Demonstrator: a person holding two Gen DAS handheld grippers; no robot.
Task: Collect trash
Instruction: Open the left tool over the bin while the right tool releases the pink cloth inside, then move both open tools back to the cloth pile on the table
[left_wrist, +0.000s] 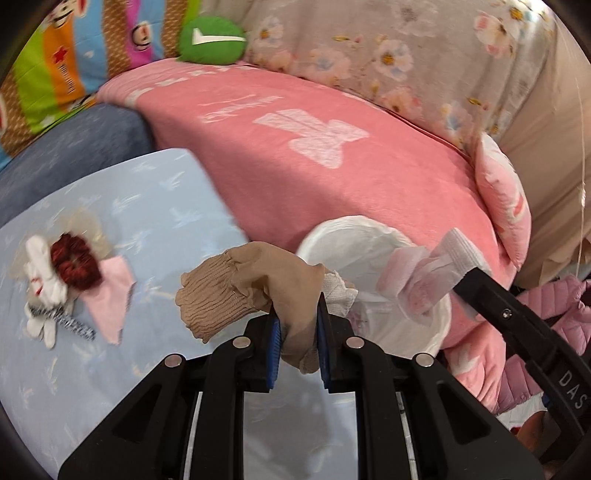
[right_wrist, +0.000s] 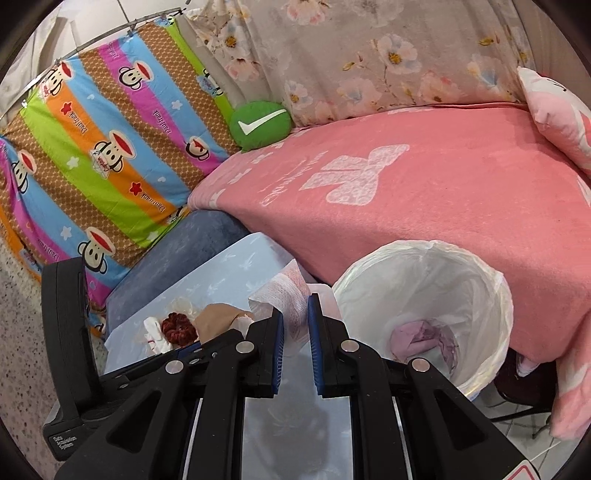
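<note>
Beside the white-lined bin (right_wrist: 424, 295), left gripper (left_wrist: 297, 314) jaws hold a beige stocking (left_wrist: 236, 291); right gripper (right_wrist: 296, 314) jaws pinch a pink-white cloth (right_wrist: 286, 291).

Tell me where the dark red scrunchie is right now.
In the left wrist view the dark red scrunchie lies at the left on the light blue table, touching a white cloth and a pink cloth.

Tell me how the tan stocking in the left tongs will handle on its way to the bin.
The tan stocking is probably floppy: it sags in folds around the left tongs. It looks thin and light, so it may swing. The ribbed cuff bunches, so it might cling to the pads rather than drop cleanly into the white-lined bin.
</note>
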